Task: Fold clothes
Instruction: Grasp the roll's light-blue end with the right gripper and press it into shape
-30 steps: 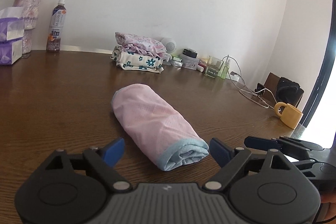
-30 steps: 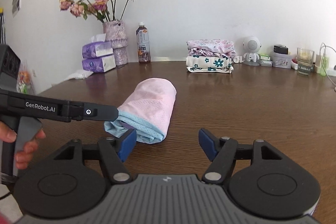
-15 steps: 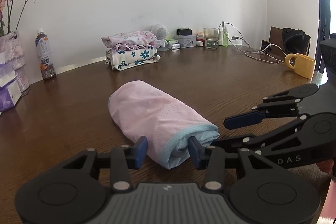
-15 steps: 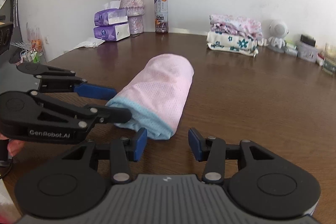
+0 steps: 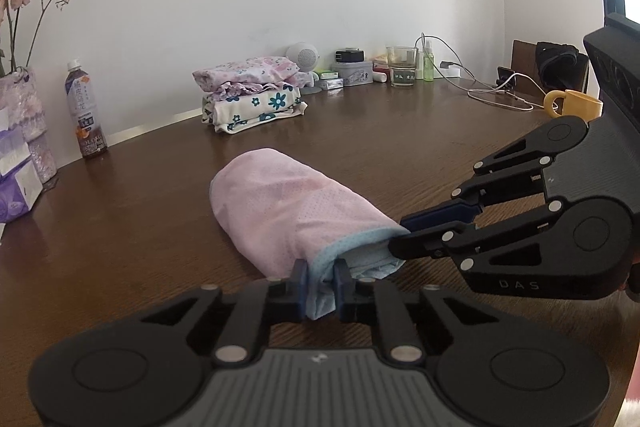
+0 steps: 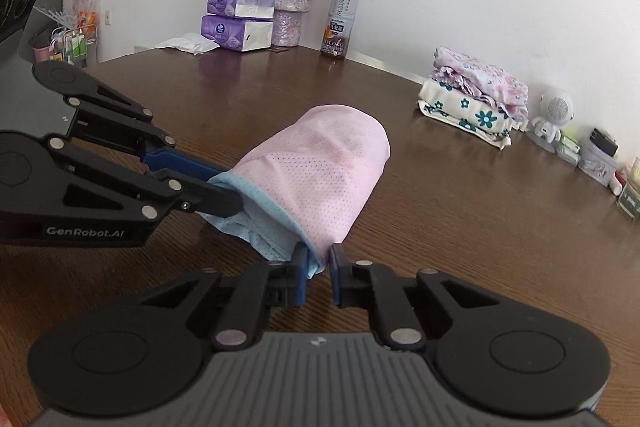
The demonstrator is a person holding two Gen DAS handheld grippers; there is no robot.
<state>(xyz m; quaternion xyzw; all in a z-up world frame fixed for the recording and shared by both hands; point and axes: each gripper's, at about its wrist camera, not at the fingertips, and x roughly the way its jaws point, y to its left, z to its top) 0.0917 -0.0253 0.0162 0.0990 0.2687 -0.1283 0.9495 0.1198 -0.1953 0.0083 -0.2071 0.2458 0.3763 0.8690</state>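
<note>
Both my left gripper [image 5: 320, 281] and right gripper [image 6: 318, 269] pinch the rolled pink mesh garment's [image 5: 288, 211] blue hem; I'd lift evenly, keeping both corners level.

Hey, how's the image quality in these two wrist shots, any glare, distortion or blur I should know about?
Left wrist view: strong fisheye bending of the table edge, blown-out window glare at the upper right, dark corner vignetting. Right wrist view: same curvature, soft sheen on the table, even daylight. In both, the pink garment and the closed jaws on its blue hem look sharp; no obvious motion blur.
</note>
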